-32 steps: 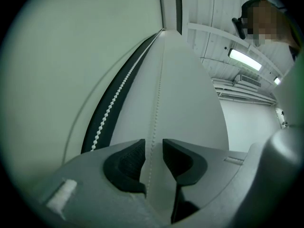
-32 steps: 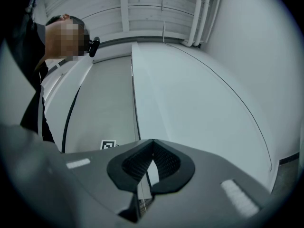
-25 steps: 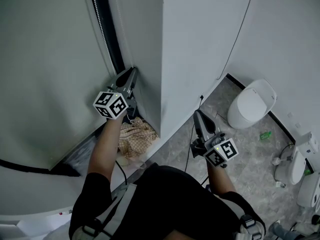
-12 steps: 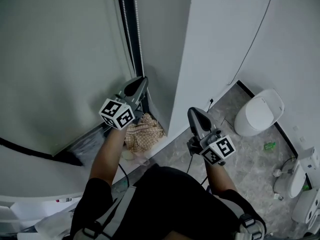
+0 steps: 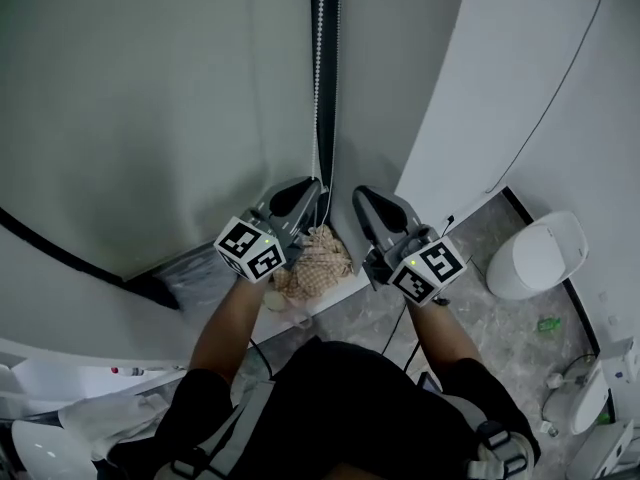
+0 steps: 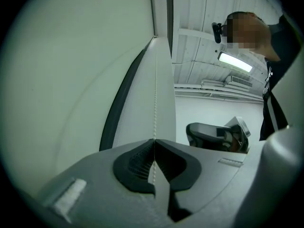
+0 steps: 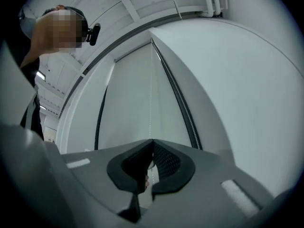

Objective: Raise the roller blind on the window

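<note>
Both grippers have drawn together since a second ago, the right gripper (image 5: pixel 362 200) travelling furthest, so that it now sits just beside the left gripper (image 5: pixel 308 188), under the bead chain (image 5: pixel 319 78) that hangs down from 12 o'clock. We read the left jaws as clenched on that chain, whose beads run straight into their seam. The right jaws are pressed together with nothing held, and the chain is only lined up beyond them. The roller blind (image 5: pixel 150 108) looks lowered, filling the head view from 9 to 12 o'clock. Our worry is that the thin chain slips from the pads under a hard pull, or that the closed right gripper knocks it sideways. Both forearms reach forward, with the grippers tipped slightly upward.
</note>
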Tool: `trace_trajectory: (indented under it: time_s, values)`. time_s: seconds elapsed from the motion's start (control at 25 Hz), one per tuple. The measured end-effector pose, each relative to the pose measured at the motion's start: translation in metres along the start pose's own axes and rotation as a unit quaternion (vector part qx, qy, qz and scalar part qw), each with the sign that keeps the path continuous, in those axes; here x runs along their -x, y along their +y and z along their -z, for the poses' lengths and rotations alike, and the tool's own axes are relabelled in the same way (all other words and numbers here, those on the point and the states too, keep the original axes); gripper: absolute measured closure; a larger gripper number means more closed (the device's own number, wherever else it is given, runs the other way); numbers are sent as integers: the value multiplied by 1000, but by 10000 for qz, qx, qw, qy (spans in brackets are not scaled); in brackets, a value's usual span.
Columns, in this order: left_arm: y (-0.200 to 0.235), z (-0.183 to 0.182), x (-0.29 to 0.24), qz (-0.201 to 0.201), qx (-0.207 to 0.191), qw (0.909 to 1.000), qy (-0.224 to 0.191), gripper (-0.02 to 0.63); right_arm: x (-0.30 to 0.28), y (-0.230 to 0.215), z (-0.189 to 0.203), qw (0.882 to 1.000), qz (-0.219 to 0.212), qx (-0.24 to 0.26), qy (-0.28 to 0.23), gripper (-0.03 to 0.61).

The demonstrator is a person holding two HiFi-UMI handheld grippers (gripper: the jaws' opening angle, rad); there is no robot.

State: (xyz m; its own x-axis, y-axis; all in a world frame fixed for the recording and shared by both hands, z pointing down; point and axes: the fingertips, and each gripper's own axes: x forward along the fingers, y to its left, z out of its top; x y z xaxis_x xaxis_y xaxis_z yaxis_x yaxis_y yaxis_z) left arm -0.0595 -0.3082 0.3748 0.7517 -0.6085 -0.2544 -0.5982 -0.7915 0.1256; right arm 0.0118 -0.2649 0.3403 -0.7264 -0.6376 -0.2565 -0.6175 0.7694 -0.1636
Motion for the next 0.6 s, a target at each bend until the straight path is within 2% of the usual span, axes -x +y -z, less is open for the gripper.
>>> trace_trajectory:
  time_s: [0.04, 0.12, 0.28, 0.6]
  values:
    - [-1, -1, 4, 14, 5, 10000, -16, 609, -10, 4, -4, 9999, -140, -53, 24, 572]
    - [-5, -4, 11, 42, 15, 10000, -35, 609, -27, 13, -14, 9991, -420, -26, 72, 508]
    - [-12, -5, 17, 96, 44, 9999, -35, 609, -59, 29, -30, 9964, -808, 175, 197, 455]
    - [-22, -4, 21, 169, 49, 9998, -23, 609, -95, 39, -62, 9947, -1013, 167, 89, 449]
